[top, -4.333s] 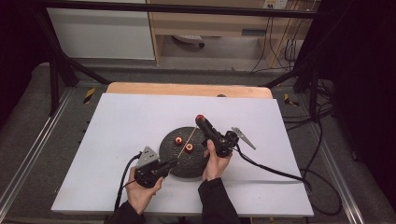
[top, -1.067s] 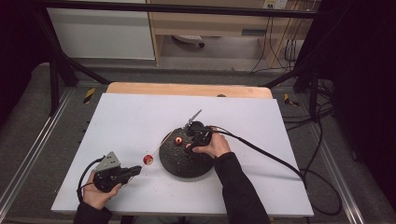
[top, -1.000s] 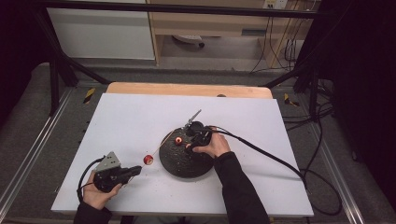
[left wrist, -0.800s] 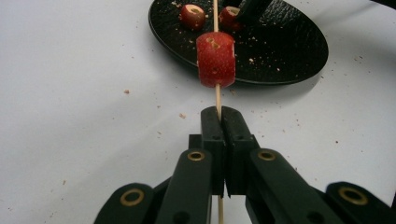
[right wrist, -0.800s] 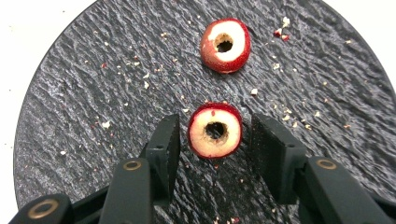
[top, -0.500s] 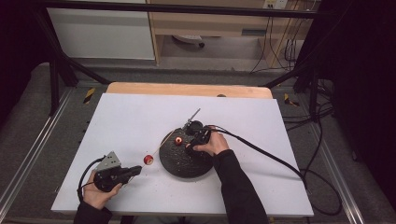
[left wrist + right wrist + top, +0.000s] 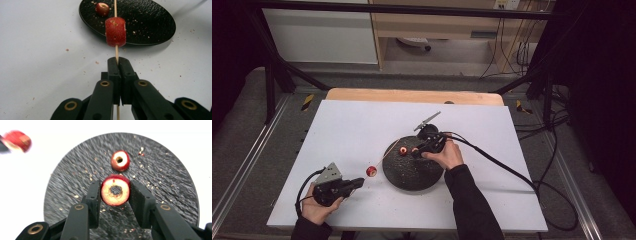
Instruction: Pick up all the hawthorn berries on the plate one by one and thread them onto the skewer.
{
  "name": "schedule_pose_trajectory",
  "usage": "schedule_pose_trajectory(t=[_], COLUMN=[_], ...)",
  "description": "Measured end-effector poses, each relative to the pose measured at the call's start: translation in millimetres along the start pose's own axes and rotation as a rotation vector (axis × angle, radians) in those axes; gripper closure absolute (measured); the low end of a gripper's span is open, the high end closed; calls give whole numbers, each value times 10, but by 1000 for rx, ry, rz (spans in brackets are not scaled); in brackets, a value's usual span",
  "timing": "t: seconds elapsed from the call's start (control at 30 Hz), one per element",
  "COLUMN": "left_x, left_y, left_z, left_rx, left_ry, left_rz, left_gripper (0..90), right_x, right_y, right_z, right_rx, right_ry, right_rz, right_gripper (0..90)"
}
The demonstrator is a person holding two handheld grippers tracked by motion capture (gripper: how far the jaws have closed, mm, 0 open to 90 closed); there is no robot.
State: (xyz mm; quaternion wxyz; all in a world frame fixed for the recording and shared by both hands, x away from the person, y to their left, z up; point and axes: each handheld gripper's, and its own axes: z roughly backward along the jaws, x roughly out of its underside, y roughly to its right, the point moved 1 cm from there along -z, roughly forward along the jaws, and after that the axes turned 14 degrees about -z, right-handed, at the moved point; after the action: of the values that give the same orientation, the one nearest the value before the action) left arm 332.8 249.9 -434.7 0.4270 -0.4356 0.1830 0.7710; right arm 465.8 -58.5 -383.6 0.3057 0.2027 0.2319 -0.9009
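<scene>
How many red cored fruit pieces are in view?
3: one threaded on the skewer held by the left gripper, one between the right gripper's jaws over the black plate, one lying on the plate.

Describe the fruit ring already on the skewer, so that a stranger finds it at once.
Start at the black plate on the white table. Left of it, the left gripper holds a thin skewer. The ring is threaded on that stick, off the plate, unlike the two pieces over the plate.
</scene>
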Motion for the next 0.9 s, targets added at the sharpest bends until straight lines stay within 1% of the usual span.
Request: schedule_pose_trajectory(t=[0.03, 0.07, 0.1, 0.13, 0.17, 0.2, 0.23, 0.27, 0.3, 0.33, 0.37, 0.4, 0.43, 0.47, 0.5, 0.53, 0.57, 0.6, 0.7, 0.8, 0.83, 0.9], left_x=[-3, -7, -9, -11, -14, -16, -21, -25, -29, -33, -36, -43, -48, -57, -57, -62, -69, -80, -98, -119, -119, -146], left_y=[3, 11, 14, 17, 21, 26, 32, 38, 44, 52, 57, 67, 74, 88, 88, 94, 102, 114, 139, 164, 164, 181], left_z=[0, -4, -5, -7, -8, -11, -16, -21, -26, -31, -34, -42, -46, -57, -57, -64, -73, -88, -112, -133, -133, -147], left_rx=[0, 0, -1, -1, -2, -3, -5, -7, -7, -9, -11, -10, -14, -16, -16, -20, -23, -28, -35, -46, -46, -57], left_ry=[0, 3, 2, 3, 4, 7, 8, 10, 11, 9, 8, 11, 9, 15, 15, 16, 15, 17, 14, 17, 17, 26], left_rz=[-4, -4, -6, -5, -7, -6, -3, -2, -4, -5, -7, -4, -6, 2, 2, 1, 4, 10, 14, 20, 20, 28], left_gripper=[886, 887, 886, 886, 886, 886, 886, 887, 887, 886, 886, 886, 886, 886, 886, 886, 886, 886, 886, 886, 886, 886], right_x=[0, 48, 68, 68, 139, 139, 163, 239, 239, 316, 316, 345, 432, 460, 495, 531, 531, 603, 684, 772, 801, 844], right_y=[0, -2, -7, -7, -7, -7, -1, 11, 11, 30, 30, 35, 47, 50, 53, 56, 56, 55, 59, 71, 74, 88], right_z=[0, 70, 88, 88, 133, 133, 140, 156, 156, 166, 166, 163, 149, 146, 146, 152, 152, 172, 190, 167, 153, 123], right_rx=[0, -20, -25, -25, -47, -47, -58, -75, -75, -99, -99, -115, -136, -148, -165, -174, -174, -203, -232, -245, -251, -260], right_ry=[0, 42, 57, 57, 107, 107, 130, 179, 179, 235, 235, 261, 312, 330, 354, 389, 389, 454, 530, 596, 619, 644], right_rz=[0, -35, -46, -46, -77, -77, -88, -127, -127, -168, -168, -193, -231, -244, -262, -278, -278, -316, -364, -408, -429, -456], right_gripper=[626, 627, 627, 627, 627, 627, 627, 627, 627, 628, 628, 628, 628, 628, 628, 628, 628, 629, 629, 629, 629, 629])
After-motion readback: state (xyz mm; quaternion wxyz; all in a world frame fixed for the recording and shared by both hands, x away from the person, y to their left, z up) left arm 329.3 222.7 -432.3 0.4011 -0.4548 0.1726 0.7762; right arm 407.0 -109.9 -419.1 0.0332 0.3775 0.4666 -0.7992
